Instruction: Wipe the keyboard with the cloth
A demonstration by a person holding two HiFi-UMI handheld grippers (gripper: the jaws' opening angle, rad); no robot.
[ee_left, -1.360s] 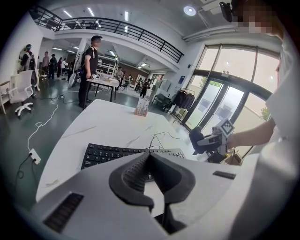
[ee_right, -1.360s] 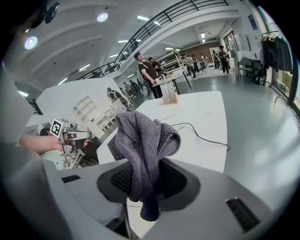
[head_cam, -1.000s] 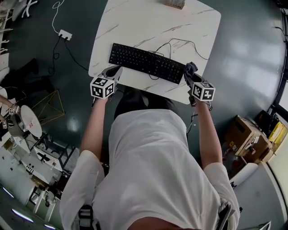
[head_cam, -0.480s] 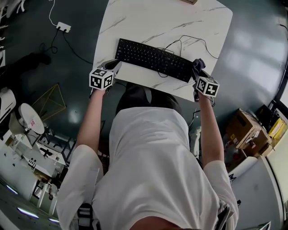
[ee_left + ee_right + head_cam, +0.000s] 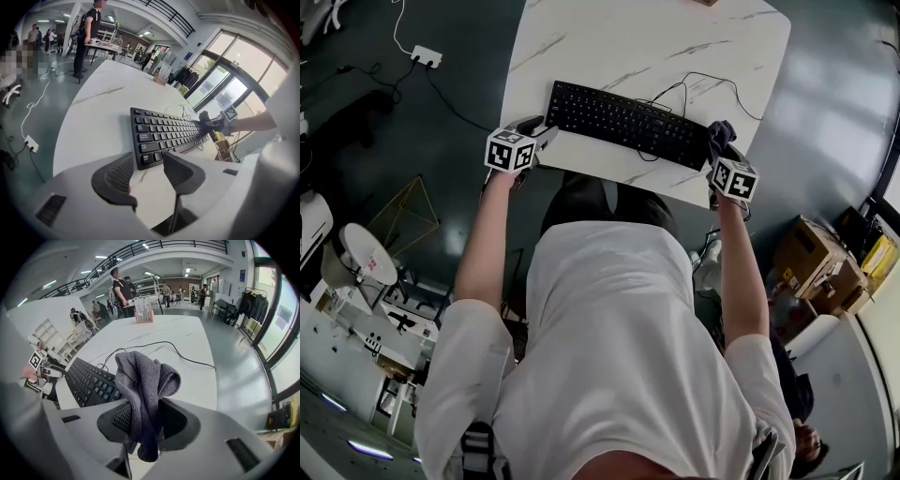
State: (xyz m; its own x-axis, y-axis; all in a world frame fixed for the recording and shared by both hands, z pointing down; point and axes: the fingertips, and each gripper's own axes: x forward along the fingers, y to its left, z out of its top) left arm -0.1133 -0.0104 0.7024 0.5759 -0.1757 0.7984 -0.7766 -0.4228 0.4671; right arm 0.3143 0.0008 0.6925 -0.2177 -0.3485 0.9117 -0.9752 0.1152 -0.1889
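Observation:
A black keyboard [image 5: 619, 122] lies along the near edge of the white marble table [image 5: 609, 47]. My left gripper [image 5: 539, 131] hovers at the keyboard's left end. Its jaws have just been opening and now stand open [image 5: 147, 171] with nothing between them, the keyboard's near corner [image 5: 150, 154] just ahead. My right gripper [image 5: 719, 145] is at the keyboard's right end, shut [image 5: 143, 420] on a bunched grey cloth [image 5: 143, 378]. The cloth [image 5: 719, 133] sticks up above the jaws, and the keyboard [image 5: 91, 380] shows to its left.
The keyboard's black cable [image 5: 694, 84] loops over the table behind it. A small holder [image 5: 144, 315] stands at the far edge. A power strip [image 5: 424, 56] lies on the floor at left, cardboard boxes [image 5: 825, 272] at right. People stand in the background.
My left gripper has come forward and down to the keyboard's left end. The right gripper, still holding the cloth, has barely shifted beside the right end.

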